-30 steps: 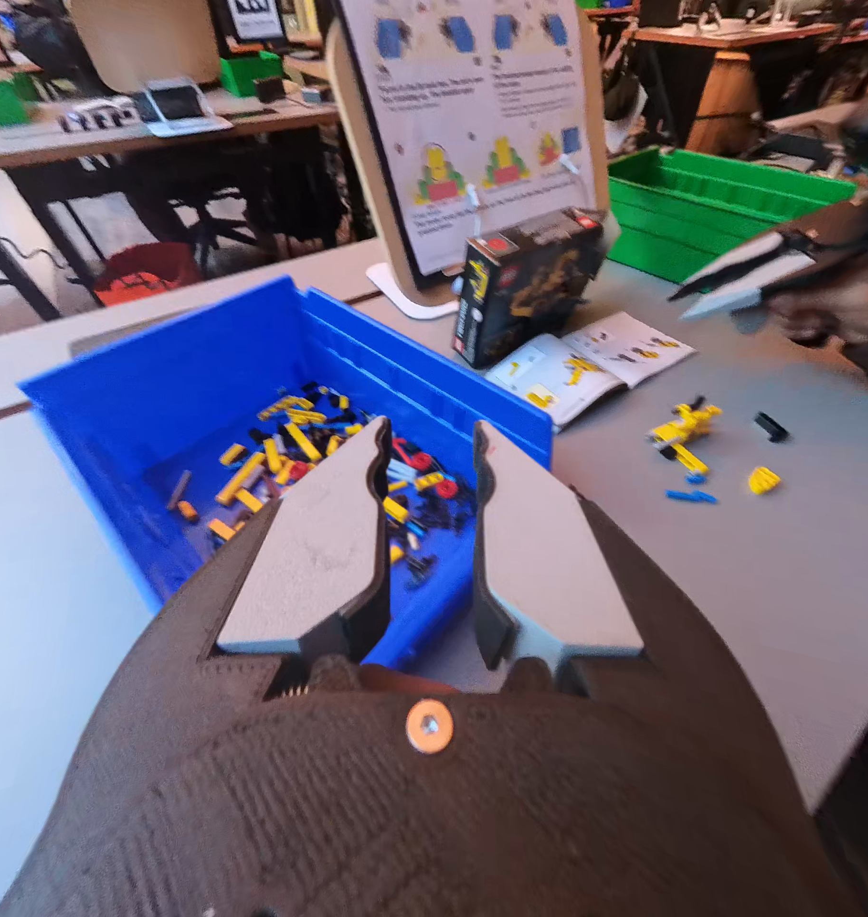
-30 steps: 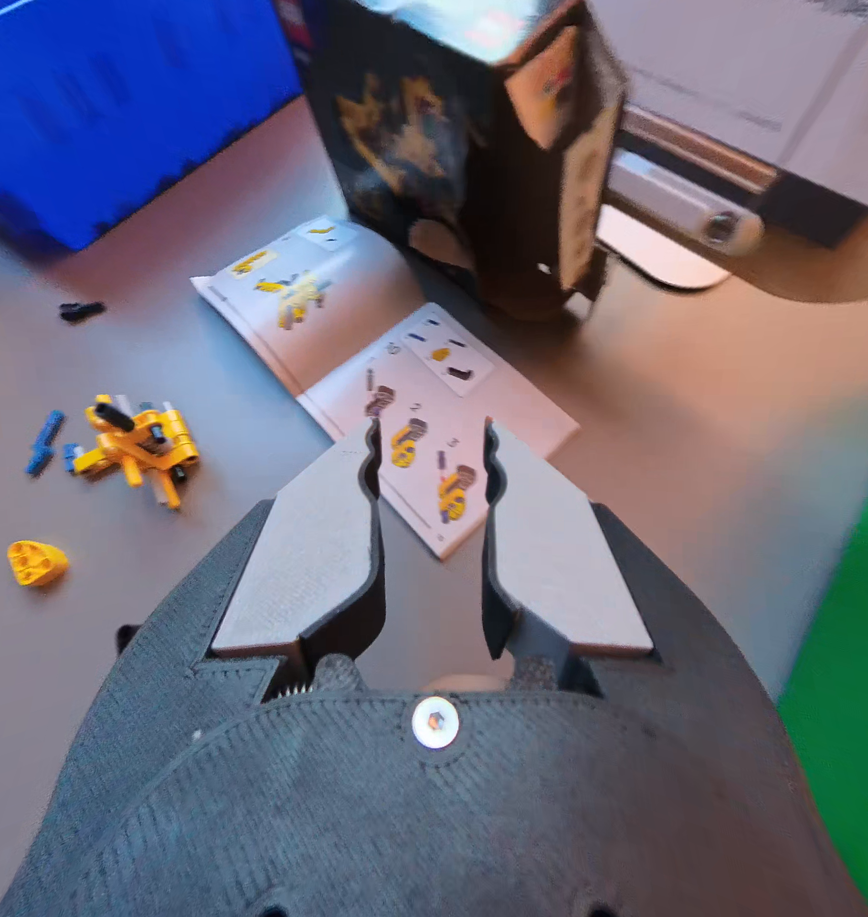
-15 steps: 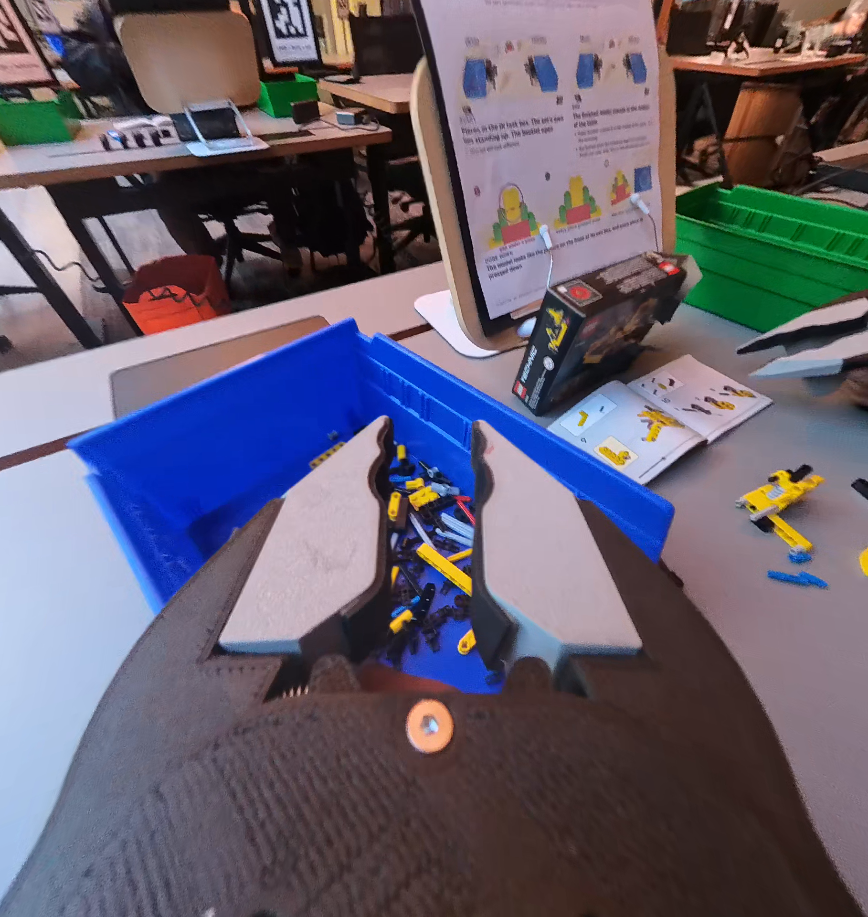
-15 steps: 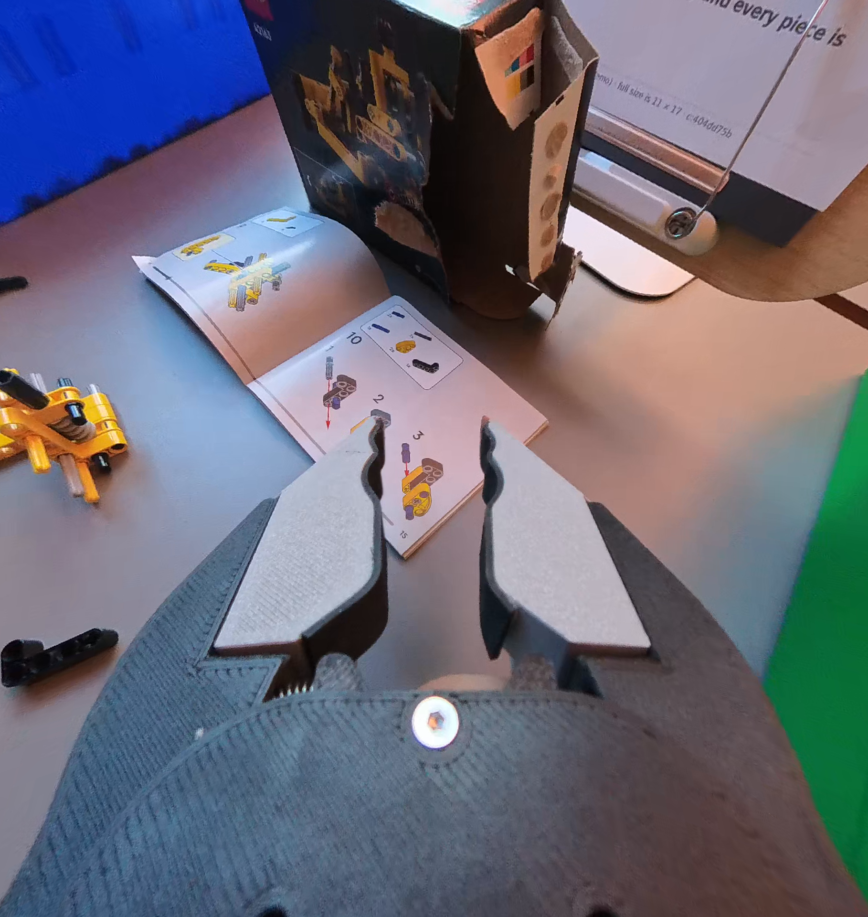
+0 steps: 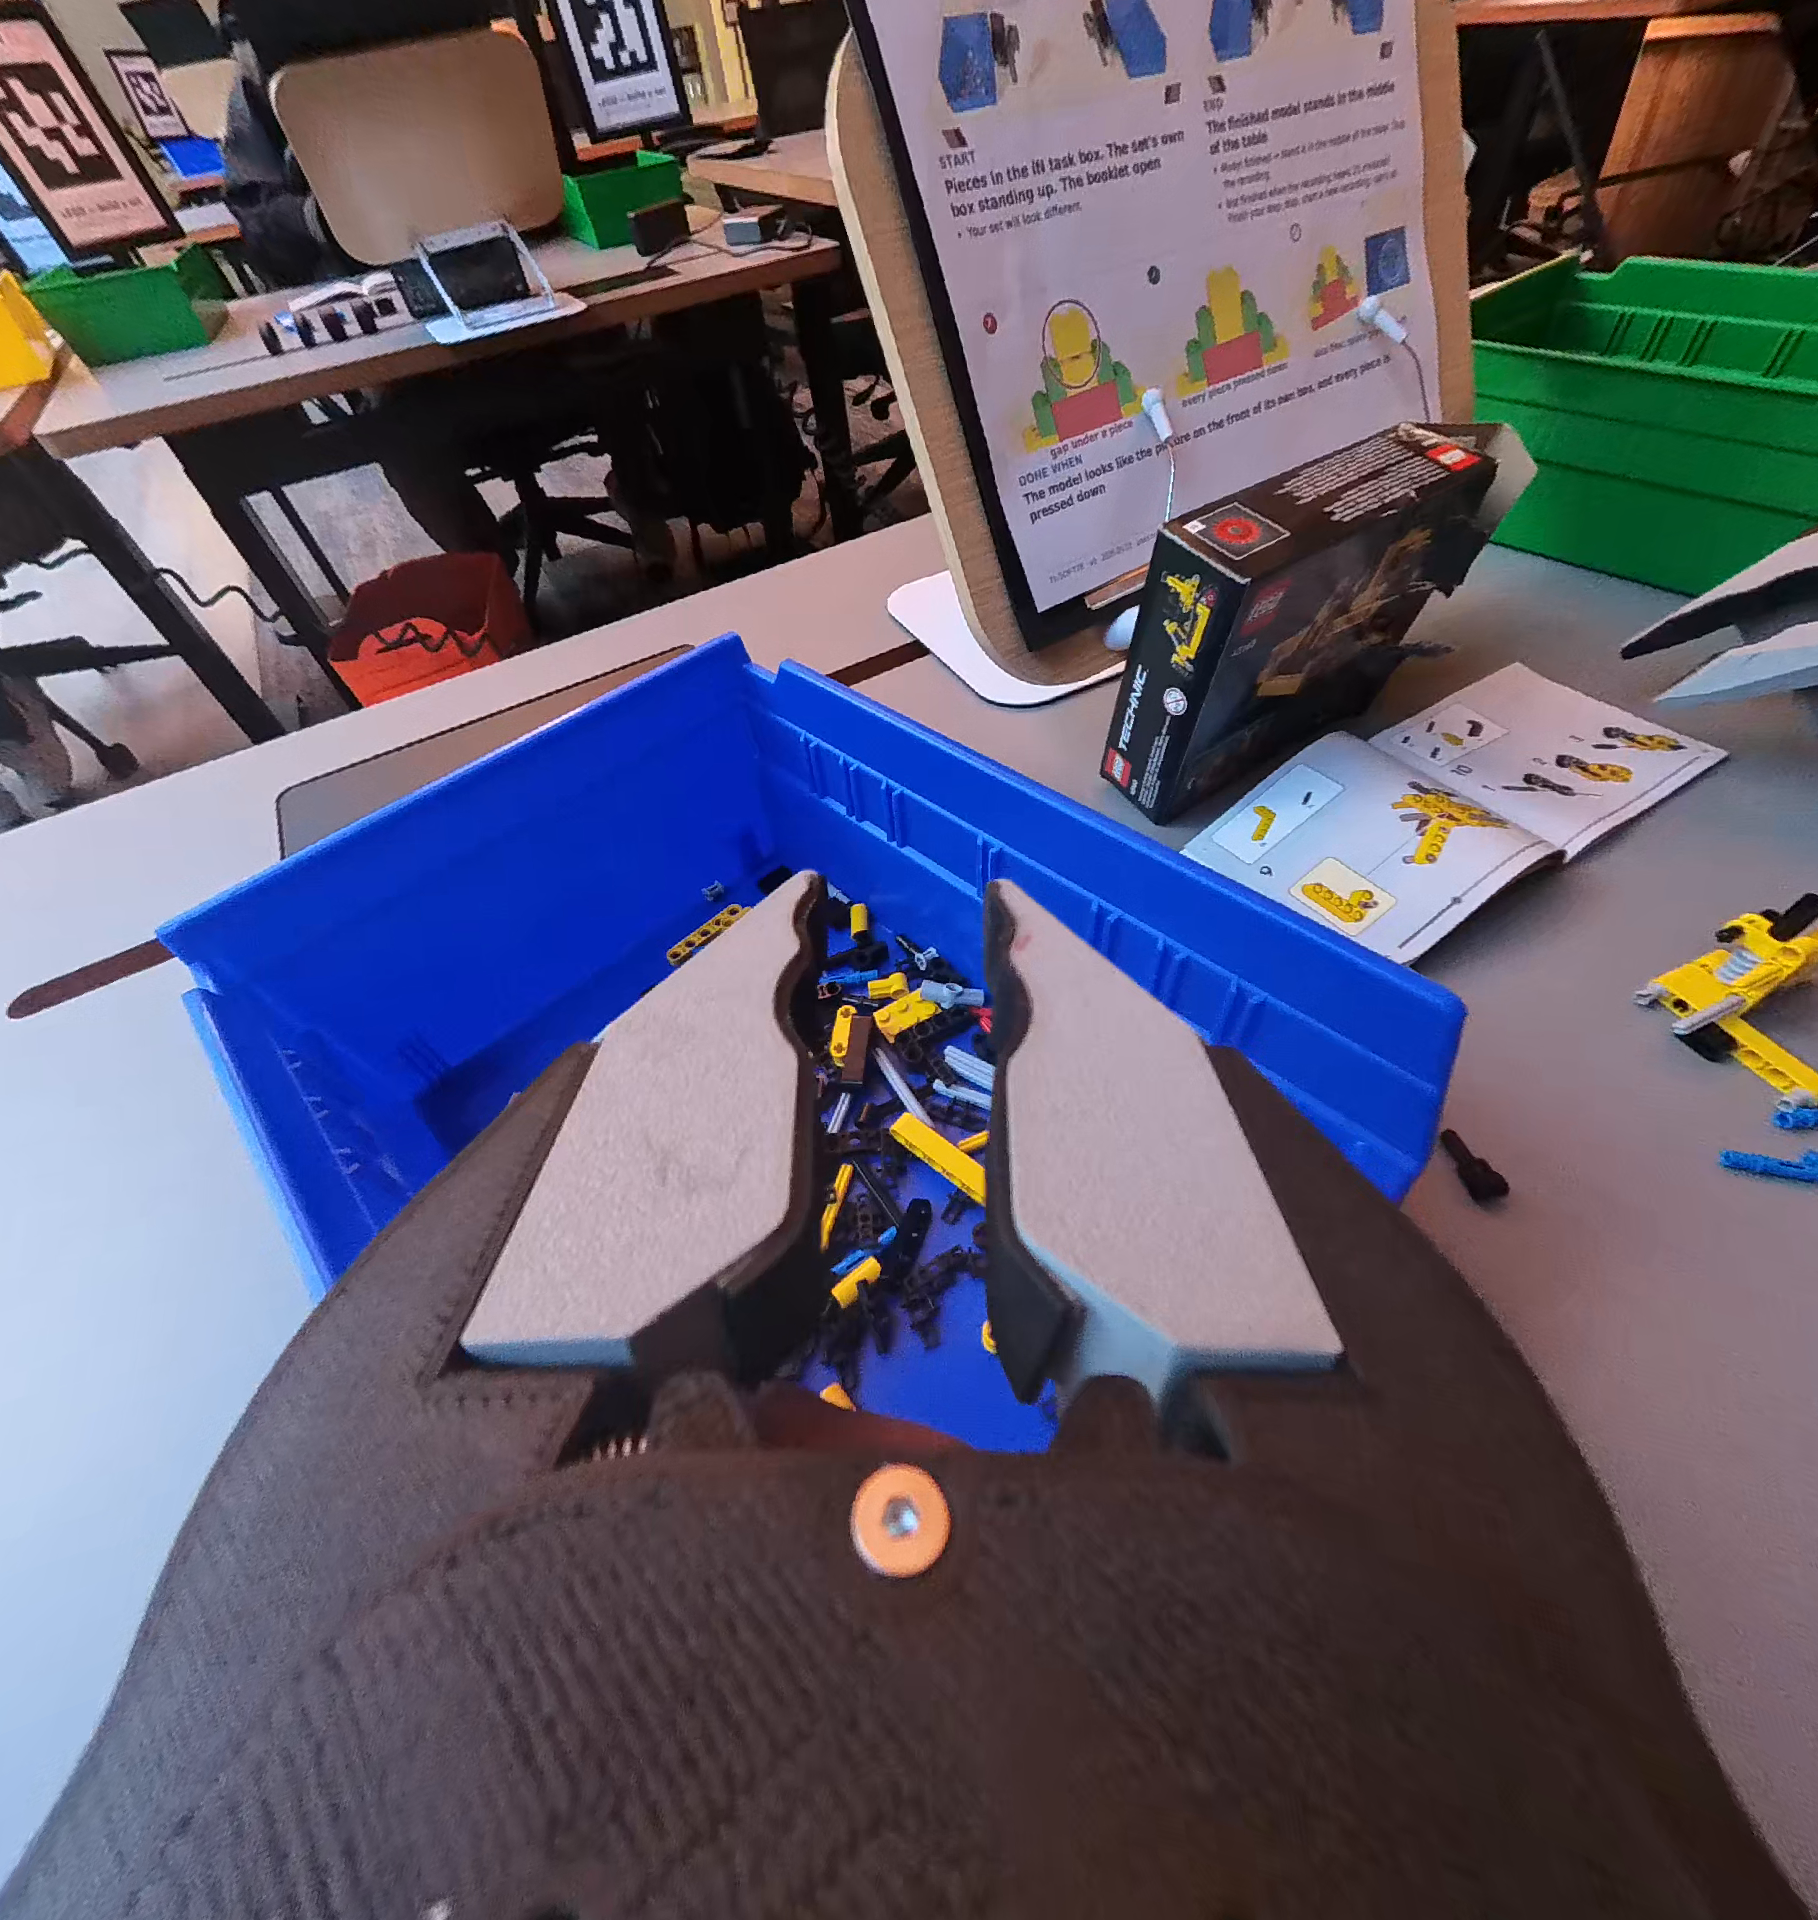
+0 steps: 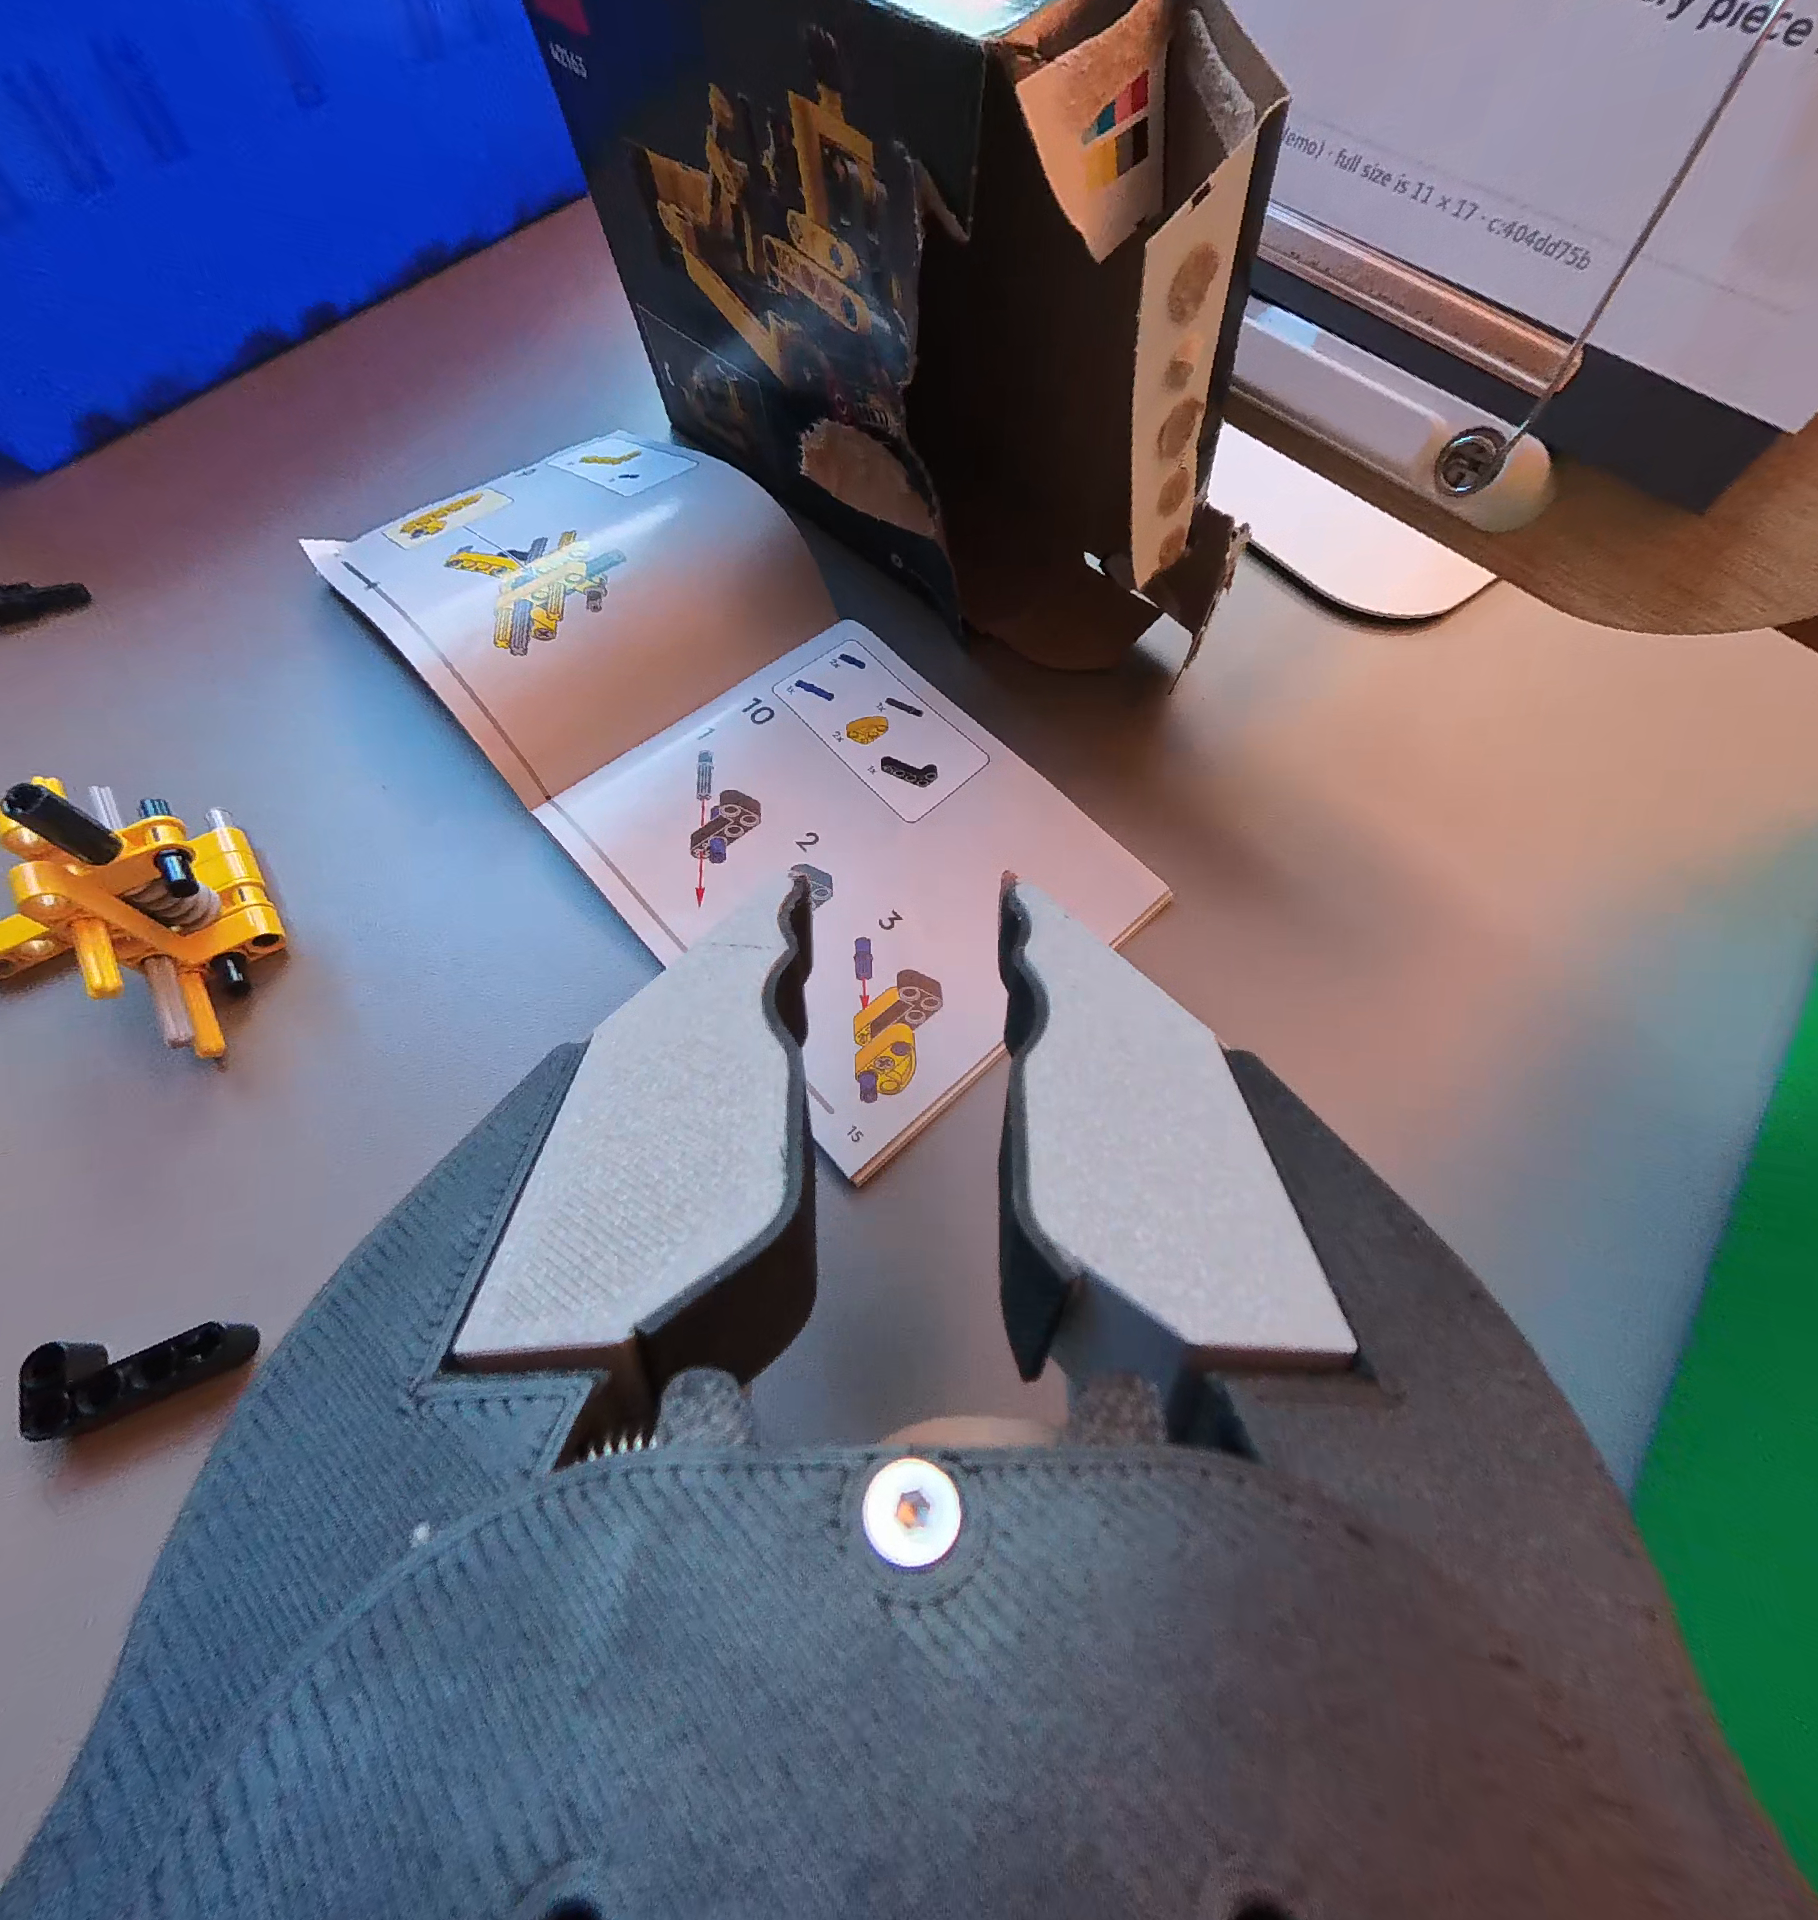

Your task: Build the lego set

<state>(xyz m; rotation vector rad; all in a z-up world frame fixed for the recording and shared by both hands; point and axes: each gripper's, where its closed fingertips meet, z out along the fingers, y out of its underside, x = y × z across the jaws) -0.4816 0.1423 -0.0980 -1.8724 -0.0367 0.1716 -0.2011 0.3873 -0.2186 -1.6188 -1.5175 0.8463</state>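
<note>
The left gripper (image 5: 897,904) hung with its jaws parted and empty over one blue bin (image 5: 572,852) at frame centre, where a heap of loose yellow, black and grey lego pieces (image 5: 905,1122) lay. The right gripper (image 6: 903,894) was likewise spread and empty above the lower right page of one open instruction booklet (image 6: 739,748). At the left edge of that view sat one partly built yellow assembly (image 6: 120,904), with two separate black pieces (image 6: 126,1377) near it on the grey table (image 6: 1404,883). One torn dark set box (image 6: 884,260) stood upper centre, just behind the booklet. One green bin (image 5: 1674,395) filled the upper right of the left view.
</note>
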